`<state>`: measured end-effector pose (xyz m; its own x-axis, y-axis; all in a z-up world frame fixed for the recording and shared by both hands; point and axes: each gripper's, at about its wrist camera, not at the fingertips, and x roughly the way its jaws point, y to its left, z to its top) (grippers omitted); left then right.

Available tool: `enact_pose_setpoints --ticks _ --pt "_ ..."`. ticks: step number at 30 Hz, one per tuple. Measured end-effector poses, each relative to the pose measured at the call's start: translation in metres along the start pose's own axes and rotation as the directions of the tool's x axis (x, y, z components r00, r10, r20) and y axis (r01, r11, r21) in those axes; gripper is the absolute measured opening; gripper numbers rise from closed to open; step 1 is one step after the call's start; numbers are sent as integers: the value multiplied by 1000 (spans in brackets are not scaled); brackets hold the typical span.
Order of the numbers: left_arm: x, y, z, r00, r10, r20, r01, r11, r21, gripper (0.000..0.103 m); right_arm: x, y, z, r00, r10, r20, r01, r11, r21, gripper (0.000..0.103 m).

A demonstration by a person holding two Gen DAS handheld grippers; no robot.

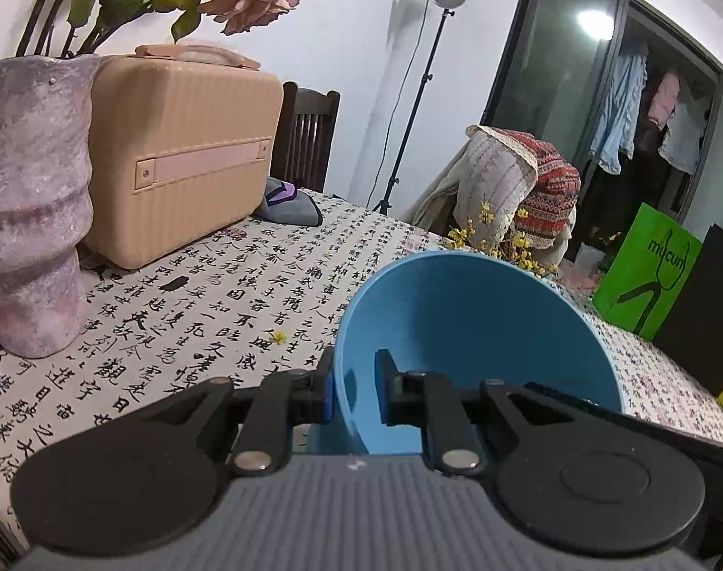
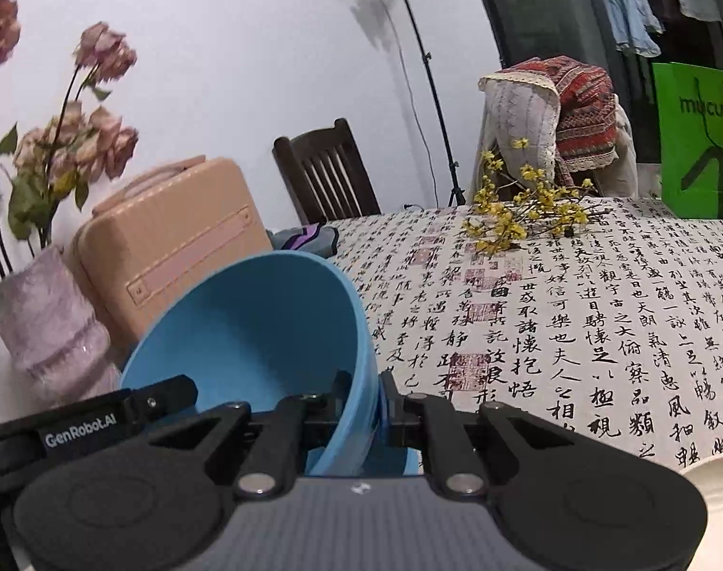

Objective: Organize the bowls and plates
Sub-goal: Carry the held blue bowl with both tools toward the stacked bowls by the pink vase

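Both hand-held grippers, left [image 1: 356, 392] and right [image 2: 366, 397], clamp round blue plastic bowl [image 1: 480, 333] rims; placement pending, possibly beside white plate [image 2: 713, 490].

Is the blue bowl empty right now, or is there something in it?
Empty, as far as shown. The blue bowl shows only bare blue inside in both wrist views; the very bottom sits hidden behind the left gripper and right gripper clamping its rim.

Vase [image 1: 33, 219] and case [image 1: 180, 157] block left; tablecloth [image 2: 575, 333] open right.

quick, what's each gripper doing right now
left gripper: shut on the blue bowl rim
right gripper: shut on the same bowl's rim, opposite side
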<state>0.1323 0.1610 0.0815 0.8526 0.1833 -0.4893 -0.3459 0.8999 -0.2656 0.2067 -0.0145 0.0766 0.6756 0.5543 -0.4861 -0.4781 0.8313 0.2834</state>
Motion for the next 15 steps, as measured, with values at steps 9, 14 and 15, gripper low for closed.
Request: enact_pose_setpoints --ticks 9,14,15 --pt "9 -3 -4 999 -6 -40 9 998 56 16 10 -5 -2 999 -3 -38 3 1000 1 12" --pt "9 -9 -6 999 2 -43 3 993 122 16 9 -4 -3 999 -19 -45 18 999 -32 14" --pt "10 -9 -5 999 0 -47 6 992 129 16 9 -4 -3 999 -24 -47 22 999 -42 14"
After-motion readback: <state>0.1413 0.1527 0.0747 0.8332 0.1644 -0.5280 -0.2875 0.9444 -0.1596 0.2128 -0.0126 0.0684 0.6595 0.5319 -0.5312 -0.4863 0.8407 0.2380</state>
